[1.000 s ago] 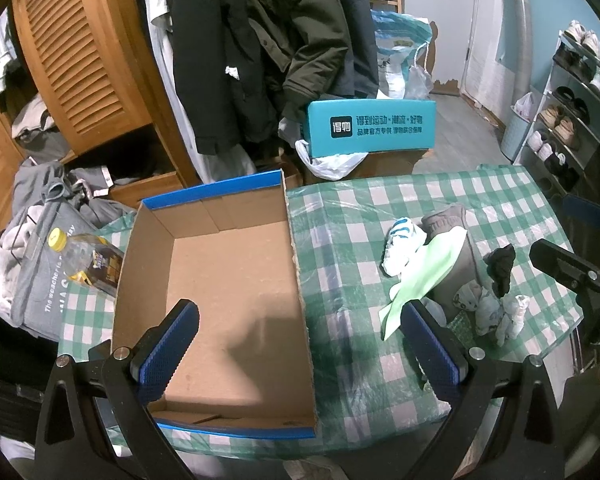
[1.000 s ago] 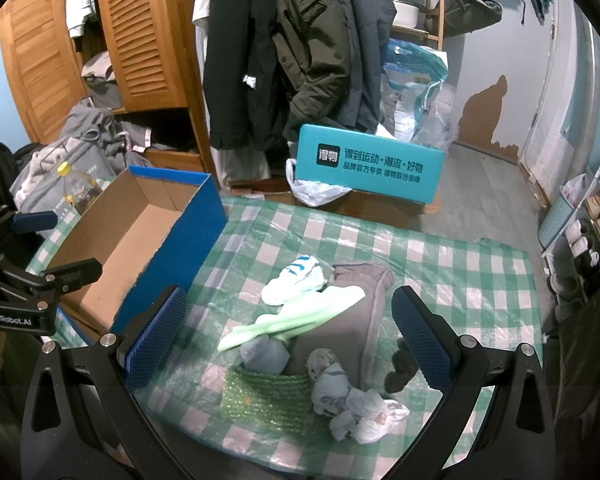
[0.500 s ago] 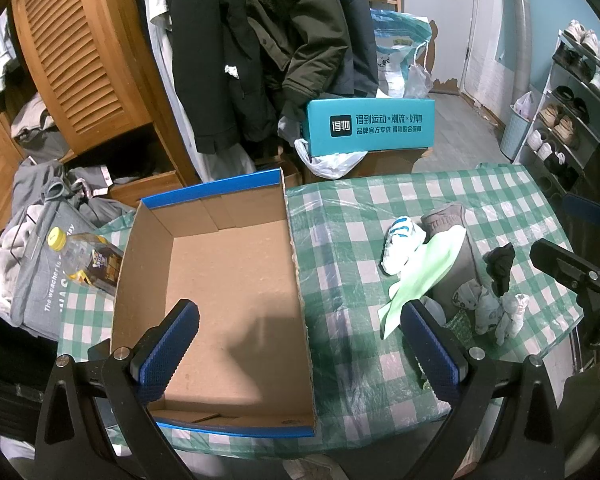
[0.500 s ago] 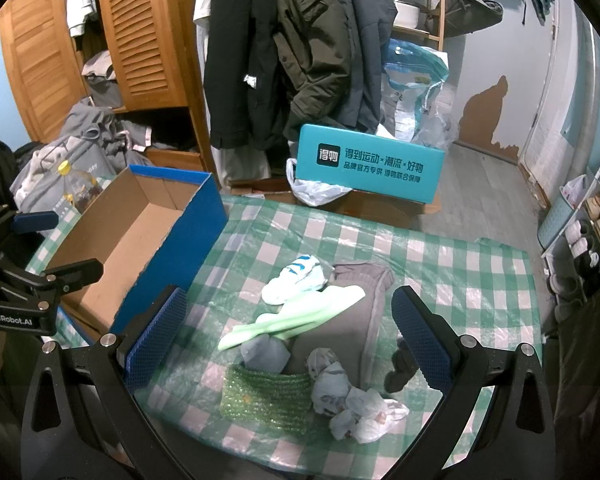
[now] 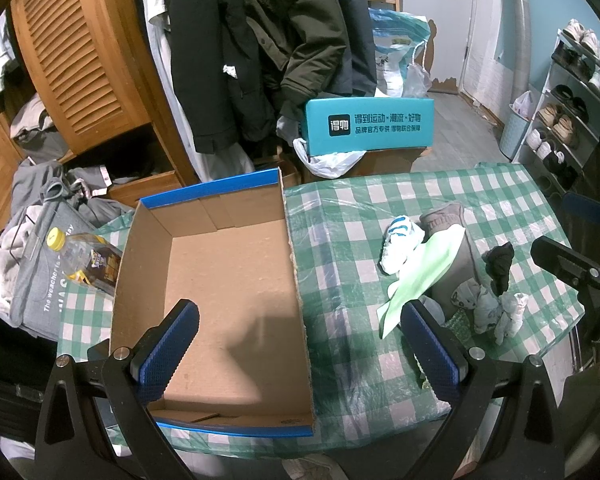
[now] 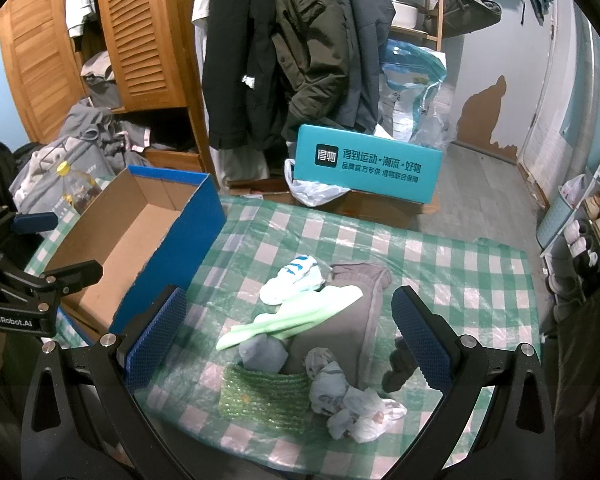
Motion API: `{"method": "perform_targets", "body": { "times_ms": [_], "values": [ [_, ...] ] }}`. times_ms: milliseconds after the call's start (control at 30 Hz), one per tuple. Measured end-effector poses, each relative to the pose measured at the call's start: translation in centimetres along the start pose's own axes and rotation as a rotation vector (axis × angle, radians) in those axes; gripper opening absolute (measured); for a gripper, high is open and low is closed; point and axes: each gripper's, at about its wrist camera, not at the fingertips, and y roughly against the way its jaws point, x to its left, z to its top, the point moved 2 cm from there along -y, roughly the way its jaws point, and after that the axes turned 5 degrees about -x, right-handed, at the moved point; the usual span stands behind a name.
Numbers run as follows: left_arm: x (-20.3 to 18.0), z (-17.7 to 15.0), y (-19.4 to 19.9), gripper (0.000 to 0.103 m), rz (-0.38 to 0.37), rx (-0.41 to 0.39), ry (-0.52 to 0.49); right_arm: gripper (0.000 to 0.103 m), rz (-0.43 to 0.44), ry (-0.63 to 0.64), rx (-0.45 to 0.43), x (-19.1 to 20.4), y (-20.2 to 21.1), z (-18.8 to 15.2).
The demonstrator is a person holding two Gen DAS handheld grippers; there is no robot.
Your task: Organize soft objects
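Your table (image 6: 452, 264), under its green-and-white checked cloth, fills most of both views. On its left part sits the open cardboard box (image 5: 228, 280) with blue outer walls; nothing shows inside it but bare brown floor. A plastic bottle (image 5: 88, 260) with a yellow cap lies just beside the box's left wall.

The soft things lie heaped together on the right part of the table, well apart from the box. Largest is the grey-brown garment (image 6: 352, 320), spread flat at the back of the heap. A pale green cloth (image 6: 296, 316) lies across its left edge, and the white sock with blue stripes (image 6: 292, 280) rests just behind that cloth. In front, a grey-blue balled sock (image 6: 262, 354) touches the green bubble-wrap pouch (image 6: 266, 398). To the right of the pouch sits a crumpled white patterned cloth (image 6: 352, 408), and a small black sock (image 6: 396, 364) lies near your right finger, partly hidden by it.

Your left gripper (image 5: 298, 350) hangs above the near end of the box with its jaws spread wide and nothing between the blue pads (image 5: 164, 354). Your right gripper (image 6: 288, 338) hovers over the heap, jaws likewise wide apart and holding nothing; the heap lies between and below its fingers, untouched.

Beyond the table stand a teal carton (image 6: 366, 168) with printed characters, dark hanging coats (image 6: 284, 48) and a slatted wooden wardrobe (image 6: 140, 32).
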Motion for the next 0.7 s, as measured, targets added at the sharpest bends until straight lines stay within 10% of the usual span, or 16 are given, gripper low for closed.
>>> {"method": "perform_targets", "body": {
  "times_ms": [700],
  "values": [
    [-0.7, -0.7, -0.1, 0.102, -0.004, 0.019, 0.009, 0.101, -0.014, -0.013, 0.012, -1.5, -0.1, -0.9]
  ]
}}
